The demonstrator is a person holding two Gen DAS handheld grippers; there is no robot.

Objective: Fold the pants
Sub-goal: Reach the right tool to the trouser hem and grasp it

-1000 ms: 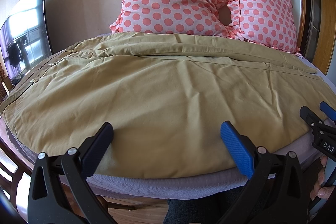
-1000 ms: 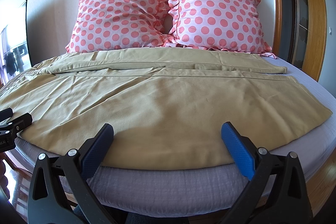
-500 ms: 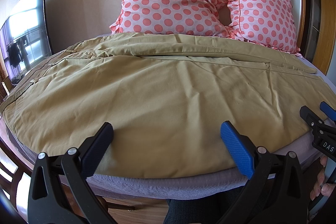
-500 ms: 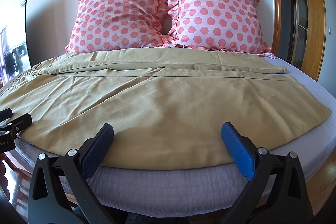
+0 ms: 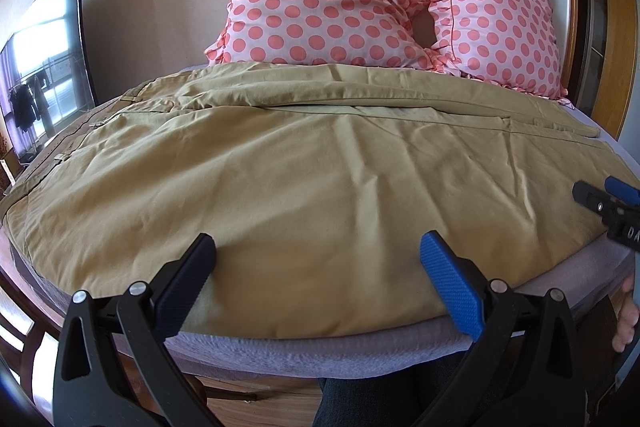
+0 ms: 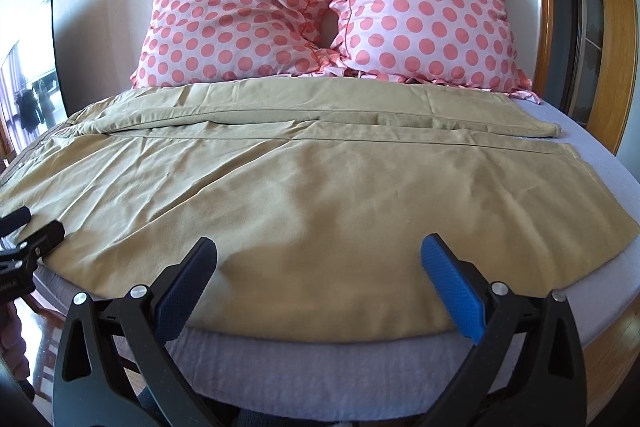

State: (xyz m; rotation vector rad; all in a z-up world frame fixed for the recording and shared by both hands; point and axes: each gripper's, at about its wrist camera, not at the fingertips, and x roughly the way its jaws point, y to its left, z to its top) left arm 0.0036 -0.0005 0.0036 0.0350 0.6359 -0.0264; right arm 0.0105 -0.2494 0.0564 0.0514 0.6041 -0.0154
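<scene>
Nothing moved since earlier: khaki pants flat on bed, unfolded; left tool and right tool wide open, empty.

We have eased our left black two-finger gripper slightly forward over the wide khaki cotton pants; our right black two-finger gripper has crept marginally closer too.

The khaki pants lie spread flat across the bed, lengthwise from side to side, waistband with belt loops at the left, leg hems at the right. The two legs lie side by side, one nearer the pillows. The cloth is lightly creased, its near edge along the bed's front edge.
</scene>
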